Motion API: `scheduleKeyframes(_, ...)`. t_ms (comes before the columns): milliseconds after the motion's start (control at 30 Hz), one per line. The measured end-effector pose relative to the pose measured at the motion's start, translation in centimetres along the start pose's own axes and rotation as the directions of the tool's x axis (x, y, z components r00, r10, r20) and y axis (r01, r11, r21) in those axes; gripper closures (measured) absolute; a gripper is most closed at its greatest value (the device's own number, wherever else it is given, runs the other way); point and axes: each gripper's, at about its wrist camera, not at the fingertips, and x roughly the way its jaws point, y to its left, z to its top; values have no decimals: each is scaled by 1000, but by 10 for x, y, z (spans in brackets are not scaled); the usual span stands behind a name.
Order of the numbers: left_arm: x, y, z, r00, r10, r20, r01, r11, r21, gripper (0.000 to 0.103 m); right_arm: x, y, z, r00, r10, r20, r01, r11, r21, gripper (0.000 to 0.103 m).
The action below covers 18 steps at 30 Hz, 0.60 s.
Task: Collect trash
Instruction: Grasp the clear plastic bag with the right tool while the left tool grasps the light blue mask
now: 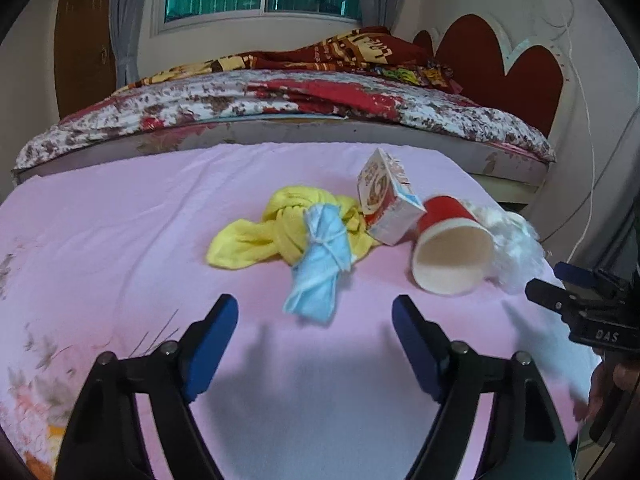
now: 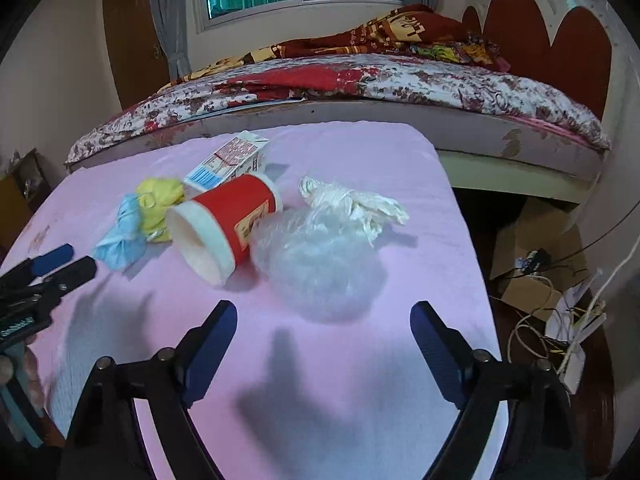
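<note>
- Left wrist view: the left claw (image 1: 314, 332) hangs released over the pink cloth (image 1: 120, 240), nothing between its blue pads (image 1: 212, 344). No contact with any item.
- Directly ahead of the claw, just beyond the fingertips, lies a rolled blue face mask (image 1: 316, 264), bound with its own ear loop. It rests partly on a knotted yellow cloth (image 1: 276, 228) behind it. Judged to be this claw's target, being centred between the fingers.
- Ahead and to the right stands a tilted small carton (image 1: 388, 200), leaning against the yellow cloth. Further right, a red paper cup (image 1: 448, 244) lies on its side, mouth toward the claw; probably liable to roll if nudged.
- The right claw (image 1: 556, 280) enters at the far right edge, beside the cup and the plastic behind it.
- Right wrist view: the right claw (image 2: 324, 332) is likewise released and empty.
- Just ahead of it sits a crumpled clear plastic bag (image 2: 320, 256), its twisted white end (image 2: 356, 204) farther off. The bag touches the cup (image 2: 228, 220) to the front-left. It lies roughly between the fingers, so judged the intended pick; the thin film may crush or slip.
- The carton (image 2: 232, 160), yellow cloth (image 2: 160, 200) and mask (image 2: 120, 240) lie farther left, near the left claw (image 2: 72, 262).
- No bin is visible in either view.
</note>
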Motion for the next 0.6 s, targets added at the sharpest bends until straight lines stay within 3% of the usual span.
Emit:
scheduleKeyframes(167, 16, -1, 5, 1000, -10, -20, 10, 1000, -2, 28, 18, -2, 10, 1000, 20, -5, -20, 1000, -6, 15)
scheduleKeyframes(300, 27, 0, 8, 998, -44, -46, 44, 999, -8, 36, 29, -4, 15, 999, 41, -22, -41, 999, -1, 26)
scheduleKeyframes(333, 29, 1, 8, 997, -51, -54, 51, 999, -14, 38, 31, -5, 15, 998, 51, -29, -51, 999, 5, 34)
scheduleKeyframes(467, 35, 6, 10, 992, -90, -83, 85, 995, -59, 64, 33, -5, 15, 995, 88, -44, -88, 996, 13, 56)
scheduleKeyframes(600, 31, 6, 9, 991, -105, -81, 100, 993, -59, 74, 32, 2, 12, 992, 110, -55, -111, 994, -12, 64)
